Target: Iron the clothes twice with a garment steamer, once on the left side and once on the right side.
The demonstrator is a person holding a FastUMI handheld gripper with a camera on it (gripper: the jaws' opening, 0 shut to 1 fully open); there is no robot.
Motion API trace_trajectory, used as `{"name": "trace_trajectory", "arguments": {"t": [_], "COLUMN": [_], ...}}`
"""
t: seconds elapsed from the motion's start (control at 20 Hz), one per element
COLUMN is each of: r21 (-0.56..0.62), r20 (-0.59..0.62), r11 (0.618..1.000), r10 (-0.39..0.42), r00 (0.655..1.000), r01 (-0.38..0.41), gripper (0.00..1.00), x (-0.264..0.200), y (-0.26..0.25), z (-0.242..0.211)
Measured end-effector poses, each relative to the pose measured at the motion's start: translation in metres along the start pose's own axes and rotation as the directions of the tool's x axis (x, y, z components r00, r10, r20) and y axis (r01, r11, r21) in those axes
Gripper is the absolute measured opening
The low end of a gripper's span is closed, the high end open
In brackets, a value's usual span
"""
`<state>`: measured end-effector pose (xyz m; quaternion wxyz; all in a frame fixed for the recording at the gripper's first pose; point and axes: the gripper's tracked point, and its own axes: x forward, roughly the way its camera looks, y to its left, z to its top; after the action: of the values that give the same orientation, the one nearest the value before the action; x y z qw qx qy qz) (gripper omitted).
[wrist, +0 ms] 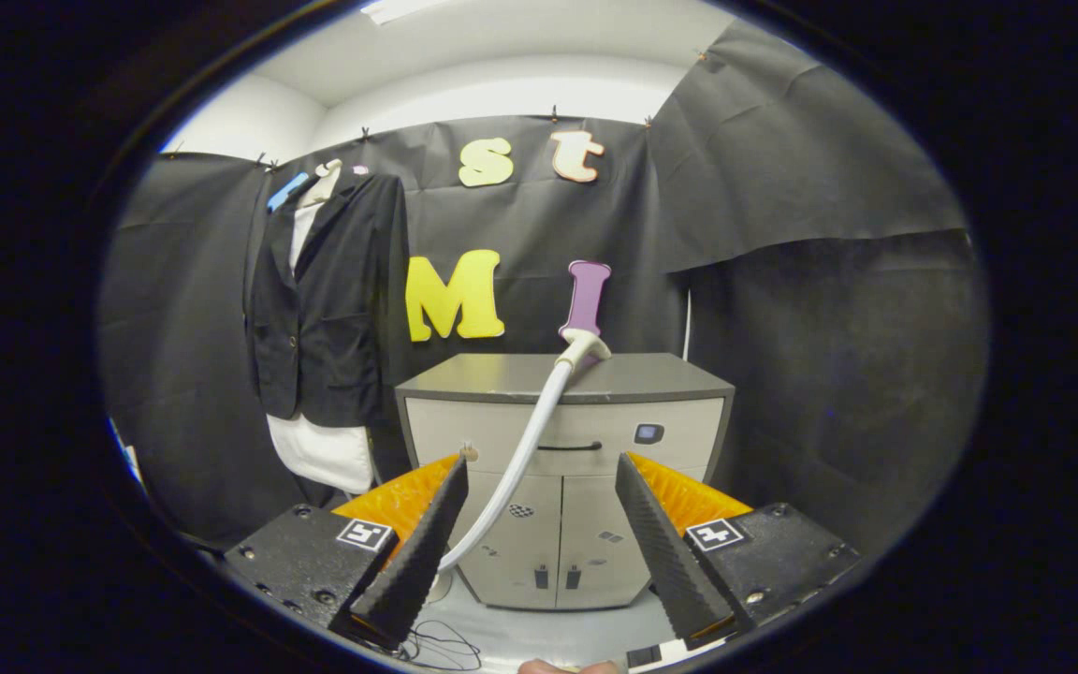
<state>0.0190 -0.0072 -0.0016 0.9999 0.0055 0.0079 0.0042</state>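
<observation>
Gripper (539,477) fingers spread wide, holding nothing, steamer head (586,309) upright on grey cabinet (502,379) at 12 o'clock beyond fingers, white hose (525,449) trailing down between them, dark jacket (324,300) over white shirt (324,449) hanging at 10 o'clock

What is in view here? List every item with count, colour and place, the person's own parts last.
jacket: one, black, hanging on the booth wall beside the cabinet
white garment: one, white, under the jacket, showing at collar and hem
cabinet: one, grey, beyond the fingers
steamer head: one, white, on the cabinet top
hose: one, white, running from the steamer head down past one finger
thin cable: one, dark, on the floor
gripper: one, open, holding nothing
</observation>
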Motion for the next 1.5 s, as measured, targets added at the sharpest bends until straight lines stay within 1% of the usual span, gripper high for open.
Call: {"name": "trace_trajectory", "arguments": {"t": [0.25,0.6,0.9,1.05,1.3,1.4,1.5], "r21": [0.025,0.018,0.058,0.090,0.080,0.081,0.093], "r20": [-0.008,0.014,0.047,0.041,0.040,0.034,0.034], "r11": [1.000,0.996,0.987,0.980,0.971,0.971,0.976], "r10": [-0.016,-0.089,-0.154,-0.182,-0.231,-0.230,-0.200], "r00": [1.000,0.996,0.987,0.982,0.972,0.973,0.979], "r01": [0.016,0.088,0.152,0.178,0.227,0.227,0.196], "gripper": [0.99,0.99,0.99,0.99,0.99,0.99,0.99], "x": [0.007,0.016,0.023,0.031,0.043,0.055,0.070], "y": [0.007,0.019,0.043,0.052,0.052,0.050,0.052], "z": [0.000,0.015,0.033,0.040,0.052,0.056,0.063]}}
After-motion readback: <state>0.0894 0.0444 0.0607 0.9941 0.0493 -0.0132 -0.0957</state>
